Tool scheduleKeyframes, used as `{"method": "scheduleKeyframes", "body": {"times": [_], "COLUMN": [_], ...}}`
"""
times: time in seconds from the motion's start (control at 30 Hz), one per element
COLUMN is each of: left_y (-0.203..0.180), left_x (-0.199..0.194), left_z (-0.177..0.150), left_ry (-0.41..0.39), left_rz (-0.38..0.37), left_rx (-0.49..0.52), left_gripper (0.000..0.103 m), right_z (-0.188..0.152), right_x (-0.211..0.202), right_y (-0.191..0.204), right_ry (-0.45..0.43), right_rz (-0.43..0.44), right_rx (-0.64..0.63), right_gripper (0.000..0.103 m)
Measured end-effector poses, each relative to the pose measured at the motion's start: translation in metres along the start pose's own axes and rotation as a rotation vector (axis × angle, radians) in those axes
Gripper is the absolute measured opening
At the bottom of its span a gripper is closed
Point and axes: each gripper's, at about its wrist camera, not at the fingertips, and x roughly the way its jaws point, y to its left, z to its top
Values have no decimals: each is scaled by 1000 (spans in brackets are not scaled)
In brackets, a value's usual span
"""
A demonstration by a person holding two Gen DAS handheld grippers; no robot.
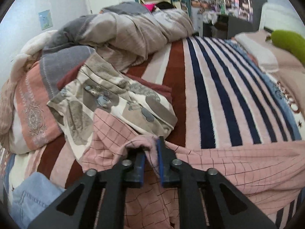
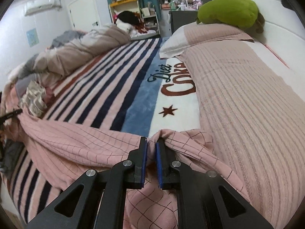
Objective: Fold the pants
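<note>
- Pink checked pants (image 2: 80, 141) stretched sideways across the near part of the striped bed blanket (image 2: 114, 87), long axis running left to right between the two tools.
- Left tool (image 1: 151, 145) slightly parted, a bunched pink edge of the pants between its pads; firm pinch or loosening, cannot tell.
- Right tool (image 2: 152, 143) pressed nearly together, pinching the opposite end of the pants beside the ribbed pink pillow (image 2: 238, 95).
- Each end equally served by its own tool; probably a fold toward the far side of the bed next.
</note>
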Motion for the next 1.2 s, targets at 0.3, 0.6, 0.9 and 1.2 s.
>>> {"method": "scheduleKeyframes", "body": {"times": [0.3,0.6,0.9,1.2], "left_y": [4,8,-30,-7], "left_x": [-52,-97,-45,-31], "left_z": [0,-31,-71,-54], "left_ry": [12,-3,81,132], "left_rz": [-175,-117,74,98], "left_rx": [28,185,474,375], "left_gripper": [82,85,85,17], "right_z": [1,-13,-34,-34], "right_x": [1,-59,-58,-57], "right_y": [22,55,63,62], "right_ry": [58,-39,7,2], "right_rz": [98,171,206,210], "right_rx": [-40,-70,-24,0], "right_gripper": [57,69,69,69]}}
